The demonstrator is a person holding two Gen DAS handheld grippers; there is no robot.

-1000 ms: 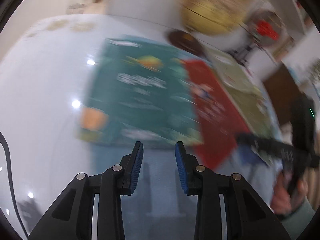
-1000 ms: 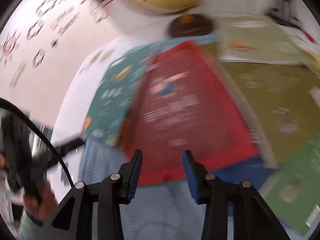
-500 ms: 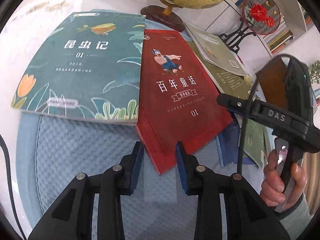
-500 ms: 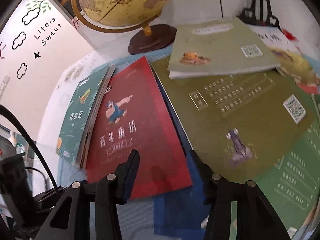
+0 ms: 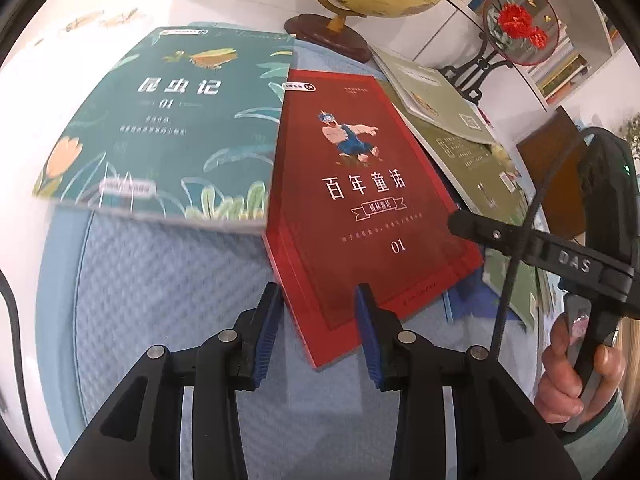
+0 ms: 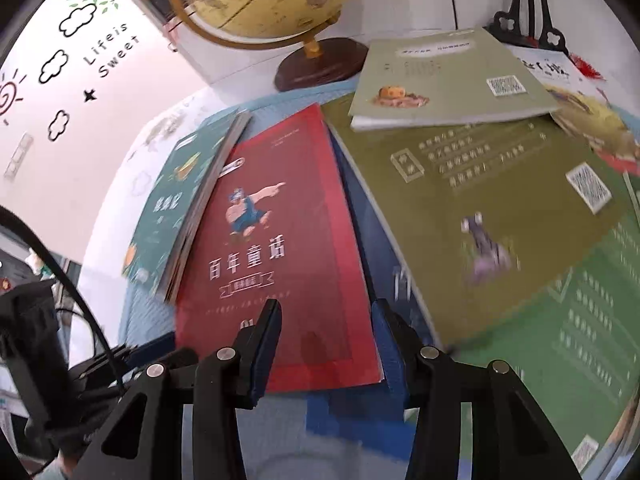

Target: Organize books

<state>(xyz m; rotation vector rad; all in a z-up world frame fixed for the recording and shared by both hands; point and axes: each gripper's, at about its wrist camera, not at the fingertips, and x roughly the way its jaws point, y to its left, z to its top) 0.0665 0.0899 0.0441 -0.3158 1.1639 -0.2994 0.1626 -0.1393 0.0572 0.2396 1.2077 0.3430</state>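
Note:
A red book lies on a light blue mat, overlapping a teal book to its left. Olive and pale green books lie to its right. My left gripper is open, its jaws on either side of the red book's near corner, empty. In the right wrist view the red book lies in the middle, the teal book at the left, an olive book and a pale green book at the right. My right gripper is open over the red book's lower edge.
A globe on a wooden base stands behind the books; it also shows in the right wrist view. A black stand with a red flower ornament is at the back right. A green book and dark blue book lie underneath.
Both grippers have come closer to the red book since a second ago. The left jaws now stand around its near corner. The right gripper has moved onto its lower edge.

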